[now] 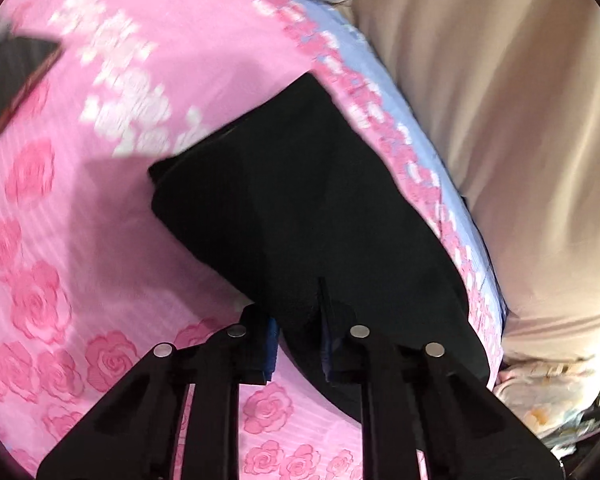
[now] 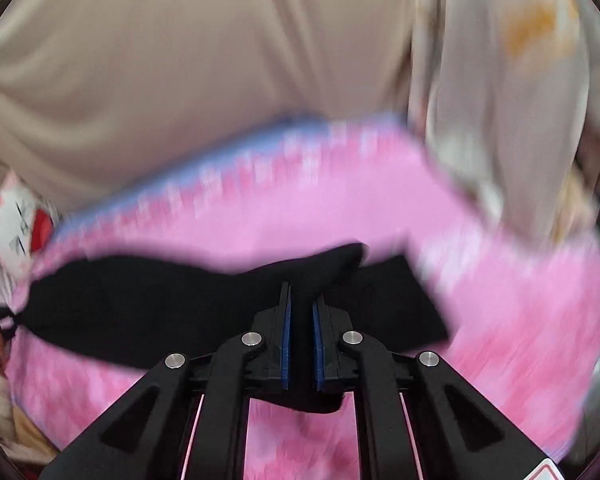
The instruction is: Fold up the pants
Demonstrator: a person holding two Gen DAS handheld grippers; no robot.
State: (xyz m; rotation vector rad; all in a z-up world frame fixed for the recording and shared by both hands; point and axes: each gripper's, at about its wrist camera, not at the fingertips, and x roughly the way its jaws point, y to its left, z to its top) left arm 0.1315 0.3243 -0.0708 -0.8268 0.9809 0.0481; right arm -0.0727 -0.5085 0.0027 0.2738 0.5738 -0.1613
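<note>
Black pants (image 1: 300, 208) on pink rose-print bed (image 1: 100, 240).

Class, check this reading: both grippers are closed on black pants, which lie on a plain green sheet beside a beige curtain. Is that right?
Not quite. The sheet is pink with a rose print, not plain green; the left wrist view shows the roses clearly. The rest stands: the left gripper and the right gripper each pinch the black pants, and a beige curtain hangs beside the bed.

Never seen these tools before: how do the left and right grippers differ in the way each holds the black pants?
The left gripper stands wider, black pants bulging between its fingers; the right gripper is nearly closed, pinching a thin fold. The left view is fairly sharp, the right smeared by motion. Both grip the same pants over a pink rose bedsheet.
</note>
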